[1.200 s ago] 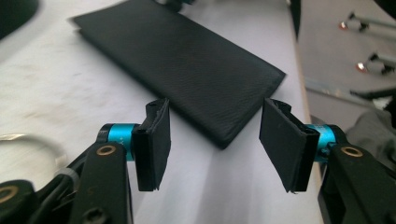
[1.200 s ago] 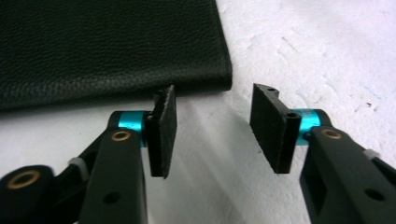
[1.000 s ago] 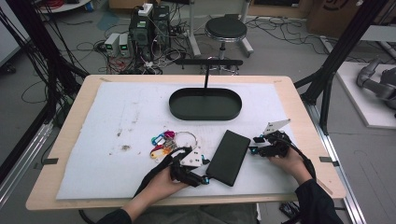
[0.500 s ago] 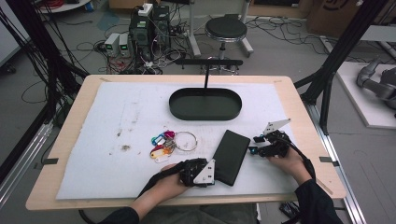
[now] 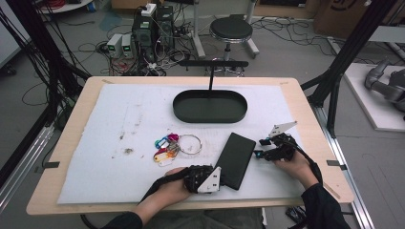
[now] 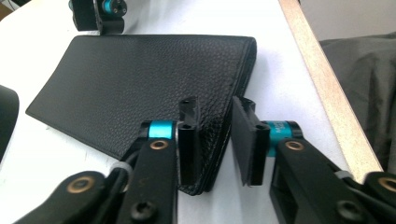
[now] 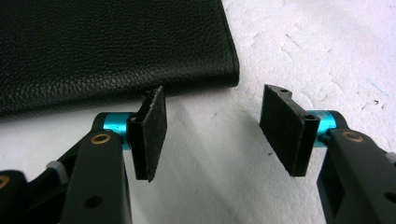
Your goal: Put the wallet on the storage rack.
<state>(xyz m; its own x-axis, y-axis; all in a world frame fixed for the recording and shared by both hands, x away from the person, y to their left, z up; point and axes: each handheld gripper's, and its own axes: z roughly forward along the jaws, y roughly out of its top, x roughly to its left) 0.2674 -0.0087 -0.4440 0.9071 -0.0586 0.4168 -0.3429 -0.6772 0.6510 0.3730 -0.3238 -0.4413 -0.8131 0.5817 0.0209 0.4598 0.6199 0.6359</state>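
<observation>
A long black leather wallet [image 5: 235,160] lies closed on the white mat, tilted, near the table's front. My left gripper [image 5: 215,179] is at its near end. In the left gripper view the wallet [image 6: 140,79] runs away from the jaws, and its folded corner sits in the gap of my left gripper [image 6: 215,105]. Those jaws have just been opening, and the pads stand off the leather. My right gripper [image 5: 261,148] rests at the wallet's right side. The jaws of my right gripper [image 7: 215,100] have just been opening, with bare mat between them and the wallet [image 7: 107,42] beyond the left pad.
A bunch of keys with coloured tags [image 5: 167,148] and a metal ring [image 5: 190,143] lies left of the wallet. A black oval tray [image 5: 241,112] sits at the back middle, with a black stand [image 5: 213,63] behind it. The table's front edge is close behind both hands.
My left hand has slid right to the wallet's near end. The right hand has stayed where it was.
</observation>
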